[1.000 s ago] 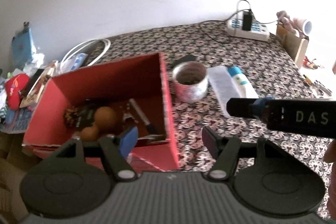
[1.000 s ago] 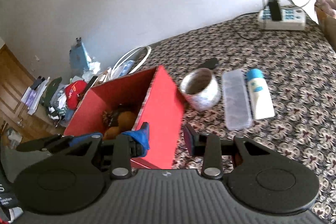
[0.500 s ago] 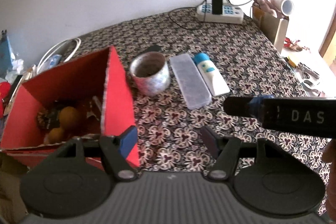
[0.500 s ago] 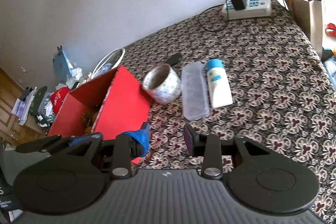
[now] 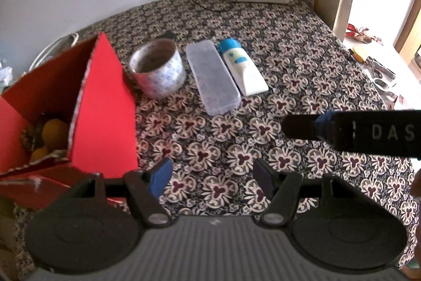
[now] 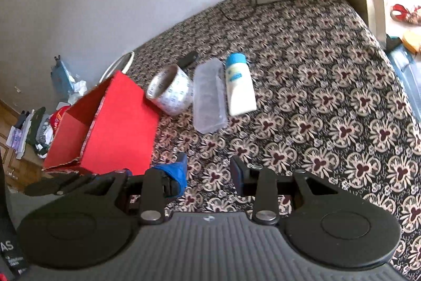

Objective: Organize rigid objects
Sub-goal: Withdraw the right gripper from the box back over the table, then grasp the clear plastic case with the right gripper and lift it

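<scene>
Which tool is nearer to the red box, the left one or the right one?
Left. The left tool is just beside the near corner of the box; the right tool is farther off, on the other side of the left tool from the box.

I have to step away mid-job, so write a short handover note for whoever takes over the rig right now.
Left claw: open, nothing between its fingers, above bare tablecloth.
Right claw: open, empty as well.
Red box sits at the left; some round orange things already lie inside.
Left on the cloth, in a row to the right of the box: tape roll, clear plastic case, white tube with blue cap.
A small dark object lies behind the tape roll; I cannot tell what it is.
Likely remaining: move those items into the box, perhaps the tape roll first.
</scene>
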`<state>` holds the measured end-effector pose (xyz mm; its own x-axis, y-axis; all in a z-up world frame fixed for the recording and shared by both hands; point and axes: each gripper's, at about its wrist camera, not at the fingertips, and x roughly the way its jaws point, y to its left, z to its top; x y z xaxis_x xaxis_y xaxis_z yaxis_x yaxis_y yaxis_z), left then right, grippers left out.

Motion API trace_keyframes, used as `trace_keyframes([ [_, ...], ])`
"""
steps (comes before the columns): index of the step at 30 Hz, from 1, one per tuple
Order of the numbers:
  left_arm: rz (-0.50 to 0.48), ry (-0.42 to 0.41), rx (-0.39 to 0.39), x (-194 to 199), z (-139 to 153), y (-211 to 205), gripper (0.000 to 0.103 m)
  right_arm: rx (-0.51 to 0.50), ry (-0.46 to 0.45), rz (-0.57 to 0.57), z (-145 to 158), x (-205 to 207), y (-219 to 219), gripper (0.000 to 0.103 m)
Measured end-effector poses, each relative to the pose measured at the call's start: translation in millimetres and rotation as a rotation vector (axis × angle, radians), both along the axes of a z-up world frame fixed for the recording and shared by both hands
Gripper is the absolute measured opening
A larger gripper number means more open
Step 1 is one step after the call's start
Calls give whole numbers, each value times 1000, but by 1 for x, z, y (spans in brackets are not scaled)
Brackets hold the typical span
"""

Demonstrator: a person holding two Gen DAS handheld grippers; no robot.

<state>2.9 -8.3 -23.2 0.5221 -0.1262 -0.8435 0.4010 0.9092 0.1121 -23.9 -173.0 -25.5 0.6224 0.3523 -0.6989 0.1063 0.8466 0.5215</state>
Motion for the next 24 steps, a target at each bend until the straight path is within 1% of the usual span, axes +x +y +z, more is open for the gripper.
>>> trace_keyframes([
  [4,-22,1,-21,4,-10,1,67,-9,12,-10,-12,1,0,20],
  [7,-43,-31,-44,9,-15,2,67,-20,6,-18,-20,6,-3,20],
  [10,-59,-61,-66,20,-19,1,67,-59,6,-25,-27,18,-7,20],
  [14,-70,-95,-115,39,-24,0,69,-27,-14,-10,-28,44,-11,20],
  [16,-72,-116,-109,49,-29,-3,69,-24,-17,-6,-29,61,-9,20],
  [18,-75,-129,-127,58,-31,-3,69,-30,-24,14,-29,77,-4,20],
  [21,-78,-114,-170,74,-35,-2,69,-37,-34,42,-29,99,3,20],
  [24,-72,-102,-158,89,-47,-5,69,-55,-18,57,-35,122,10,20],
])
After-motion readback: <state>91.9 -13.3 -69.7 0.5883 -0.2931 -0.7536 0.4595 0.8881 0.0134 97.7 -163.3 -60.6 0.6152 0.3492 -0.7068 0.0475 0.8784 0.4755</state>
